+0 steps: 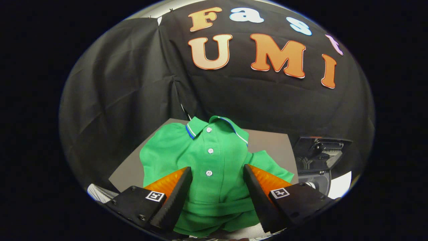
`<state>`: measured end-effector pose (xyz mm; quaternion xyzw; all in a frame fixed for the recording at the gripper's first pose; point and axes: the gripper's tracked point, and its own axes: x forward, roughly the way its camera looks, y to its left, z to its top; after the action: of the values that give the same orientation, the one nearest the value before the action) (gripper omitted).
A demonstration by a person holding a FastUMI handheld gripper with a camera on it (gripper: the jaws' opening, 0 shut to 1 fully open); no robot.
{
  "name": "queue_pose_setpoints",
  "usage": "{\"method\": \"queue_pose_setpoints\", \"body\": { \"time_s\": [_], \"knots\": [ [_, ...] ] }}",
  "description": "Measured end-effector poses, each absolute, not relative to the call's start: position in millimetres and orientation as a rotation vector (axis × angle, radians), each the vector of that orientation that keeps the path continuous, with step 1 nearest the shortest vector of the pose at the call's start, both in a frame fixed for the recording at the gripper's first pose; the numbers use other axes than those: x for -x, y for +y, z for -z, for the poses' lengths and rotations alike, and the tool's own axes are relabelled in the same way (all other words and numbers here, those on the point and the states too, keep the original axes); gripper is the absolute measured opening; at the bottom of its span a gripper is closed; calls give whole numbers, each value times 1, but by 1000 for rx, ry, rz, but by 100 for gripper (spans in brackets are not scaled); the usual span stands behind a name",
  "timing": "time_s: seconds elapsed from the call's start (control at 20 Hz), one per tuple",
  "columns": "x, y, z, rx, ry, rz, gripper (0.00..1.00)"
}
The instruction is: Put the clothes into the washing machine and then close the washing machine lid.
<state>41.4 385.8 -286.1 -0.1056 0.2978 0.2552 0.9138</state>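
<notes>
While a black cloth wall closes off the back of the booth, a grey table (267,144) stands in front of it, and most of its top is covered by a green polo shirt (204,157). The shirt lies face up, collar towards the wall, buttons running down its middle. To the right of the table, lower down, sits a dark machine with a raised lid (321,150); judging by the task, this is the washing machine, though only part of it can be seen and its drum is hard to make out. Nearest of all, the gripper (217,174) hangs over the shirt's lower half with its fingers spread wide apart, gripping nothing. Whether they touch the fabric cannot be told. The task looks barely begun: the shirt is not yet lifted, and the lid is open.
</notes>
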Motion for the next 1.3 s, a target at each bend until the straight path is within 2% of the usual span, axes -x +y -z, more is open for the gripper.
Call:
{"method": "queue_pose_setpoints", "body": {
  "time_s": [0.3,0.55,0.6,0.65,0.8,0.95,1.0,1.05,1.15,1.2,1.25,1.3],
  "knots": [
    [-44,387,299,246,633,-539,100],
    [-44,385,303,257,569,-555,98],
    [-44,385,302,254,555,-558,90],
    [-43,386,304,254,543,-577,88],
    [-40,385,305,274,507,-622,67],
    [-38,381,304,261,501,-624,41],
    [-37,383,303,258,502,-622,40],
    [-35,382,303,268,510,-624,33],
    [-32,380,300,278,524,-630,33],
    [-29,378,299,279,533,-634,26],
    [-29,377,298,278,540,-639,26],
    [-26,374,297,266,549,-642,22]
  ]
}}
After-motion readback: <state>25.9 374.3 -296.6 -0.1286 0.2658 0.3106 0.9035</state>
